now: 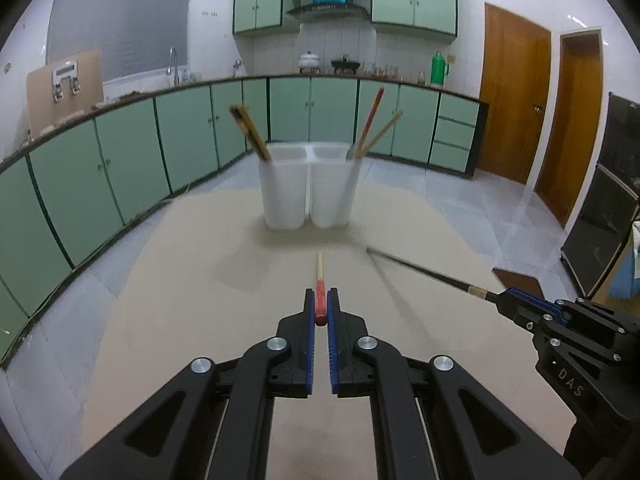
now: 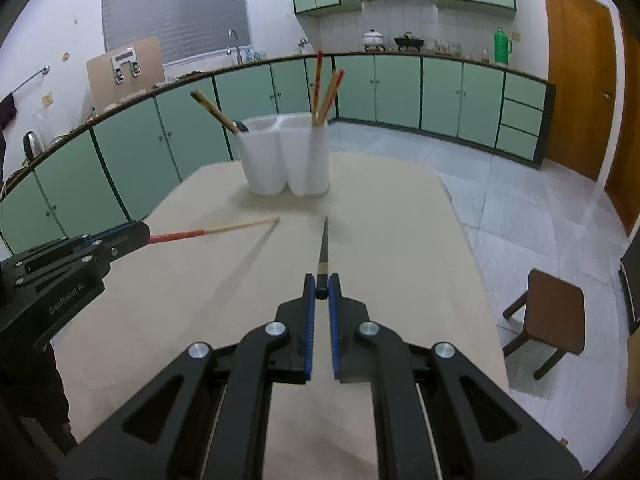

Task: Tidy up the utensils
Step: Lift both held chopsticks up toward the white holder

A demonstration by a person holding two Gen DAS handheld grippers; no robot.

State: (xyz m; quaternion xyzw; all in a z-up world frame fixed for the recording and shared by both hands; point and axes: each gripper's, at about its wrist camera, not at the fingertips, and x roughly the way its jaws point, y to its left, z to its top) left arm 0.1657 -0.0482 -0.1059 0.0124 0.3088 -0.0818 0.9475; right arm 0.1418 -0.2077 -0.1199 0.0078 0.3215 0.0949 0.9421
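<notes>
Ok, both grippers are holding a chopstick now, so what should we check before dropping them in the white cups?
1. Left gripper pinches the red-handled chopstick: ok.
2. Right gripper pinches the dark chopstick: ok.
3. Both chopsticks lifted off the table: ok, shadows lie beneath them.
4. White holder upright: ok.
5. Matching compartment: red ones stand in its right side, dark ones in its left. The held sticks sit on opposite sides: not ok, paths would cross.
6. Room left inside each compartment: cannot tell.
</notes>
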